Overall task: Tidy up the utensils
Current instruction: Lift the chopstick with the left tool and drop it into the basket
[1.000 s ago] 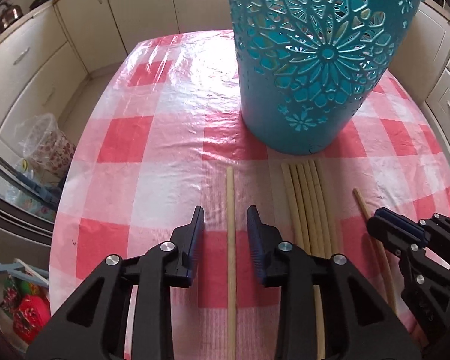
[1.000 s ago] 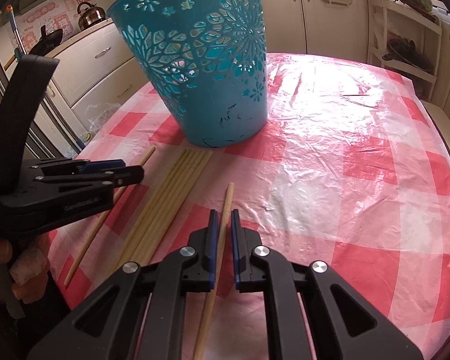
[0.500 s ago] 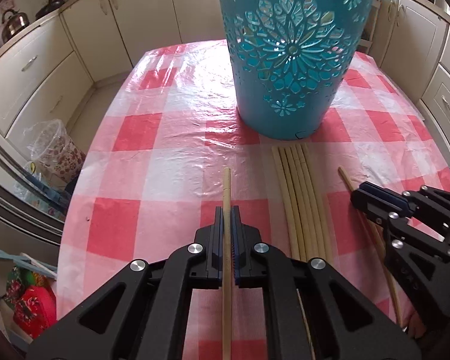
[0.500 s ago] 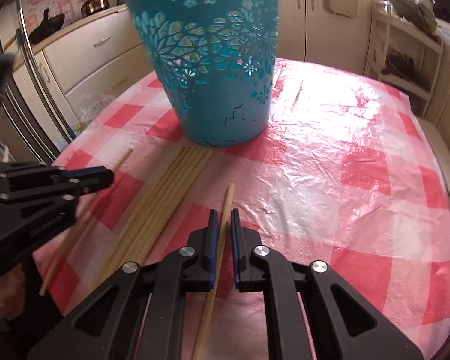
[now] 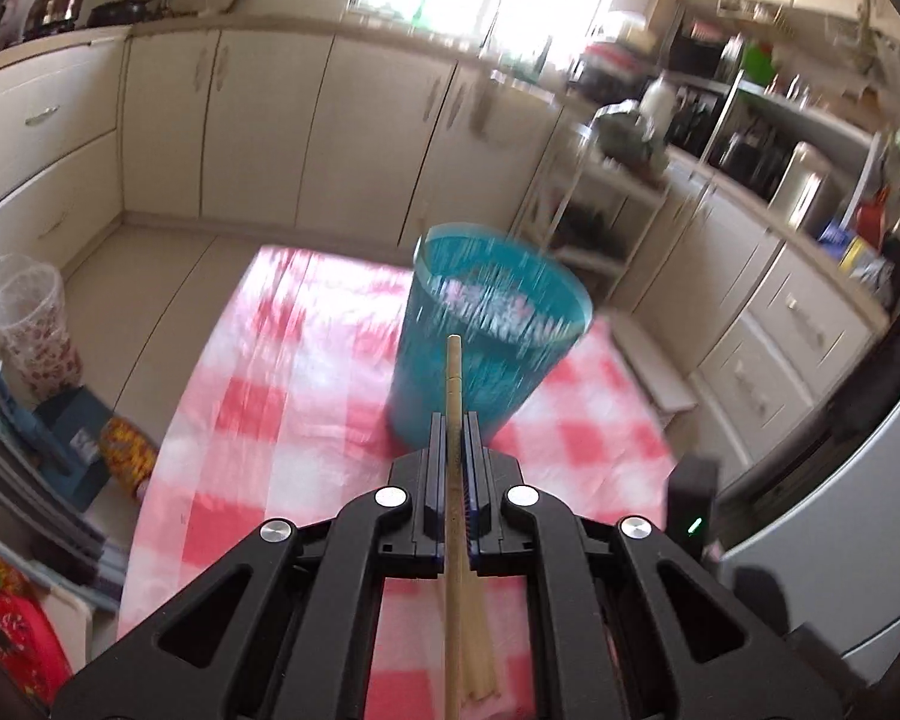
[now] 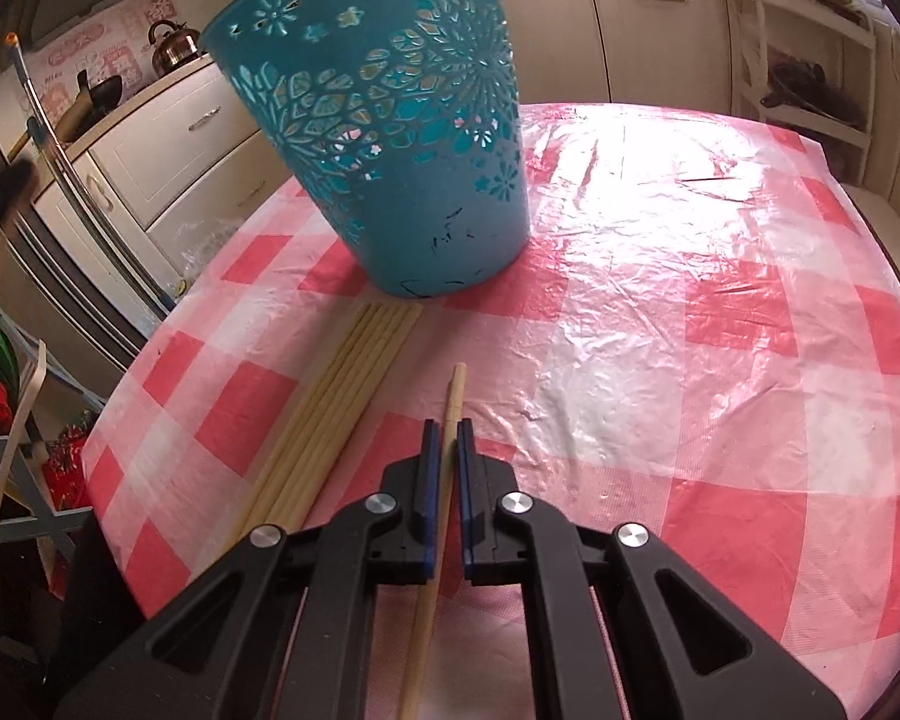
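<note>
So I had the left gripper jaws clamped on one chopstick above the teal basket, right gripper pinching another chopstick low over the worktop, and figured tip-first was safest.

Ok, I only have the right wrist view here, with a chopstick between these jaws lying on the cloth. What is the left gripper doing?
Observer: The left gripper is shut on a single chopstick, held in the air above the table.
Operator: Pointing where?
Observer: At the blue basket; the tip overlaps its near rim.
Operator: And the loose bundle?
Observer: Only some stick ends show, below those jaws.
</note>
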`<state>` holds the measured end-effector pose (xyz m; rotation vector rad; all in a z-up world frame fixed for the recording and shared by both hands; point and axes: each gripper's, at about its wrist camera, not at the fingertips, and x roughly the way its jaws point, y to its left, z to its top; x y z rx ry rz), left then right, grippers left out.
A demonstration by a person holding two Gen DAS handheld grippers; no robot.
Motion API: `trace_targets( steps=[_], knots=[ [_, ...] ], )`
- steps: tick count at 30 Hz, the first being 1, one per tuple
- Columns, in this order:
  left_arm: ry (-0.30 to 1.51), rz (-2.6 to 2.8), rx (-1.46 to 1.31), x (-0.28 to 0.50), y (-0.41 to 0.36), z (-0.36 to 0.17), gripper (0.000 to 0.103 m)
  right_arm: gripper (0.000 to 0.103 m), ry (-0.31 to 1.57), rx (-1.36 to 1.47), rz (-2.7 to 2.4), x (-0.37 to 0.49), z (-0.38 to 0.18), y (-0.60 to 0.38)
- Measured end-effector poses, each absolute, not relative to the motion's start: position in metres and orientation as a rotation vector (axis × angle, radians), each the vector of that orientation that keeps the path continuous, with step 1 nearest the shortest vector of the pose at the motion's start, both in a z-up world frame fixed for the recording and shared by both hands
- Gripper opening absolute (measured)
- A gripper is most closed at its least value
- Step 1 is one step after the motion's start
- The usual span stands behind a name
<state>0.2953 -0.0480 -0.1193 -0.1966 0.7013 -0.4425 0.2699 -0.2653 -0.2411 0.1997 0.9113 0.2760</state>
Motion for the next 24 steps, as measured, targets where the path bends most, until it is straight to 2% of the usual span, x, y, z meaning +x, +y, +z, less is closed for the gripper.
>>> trace_targets(
  steps=[8,13,19,24],
  knots=[
    [0.518,-0.463,-0.267,0.333,-0.071,-0.055,0.005,0.006,0.91,0.204,0.28,0.269,-0.24,-0.271],
    [0.435,-0.419,-0.305,0.372,-0.088,-0.034,0.005,0.006,0.91,0.212,0.283,0.268,-0.24,-0.271],
    [0.398,-0.334,-0.393,0.427,-0.098,-0.038,0.005,0.006,0.913,0.225,0.288,0.268,-0.239,-0.272],
    [0.414,-0.302,-0.378,0.45,-0.11,-0.065,0.005,0.006,0.915,0.232,0.291,0.269,-0.239,-0.274]
  ],
)
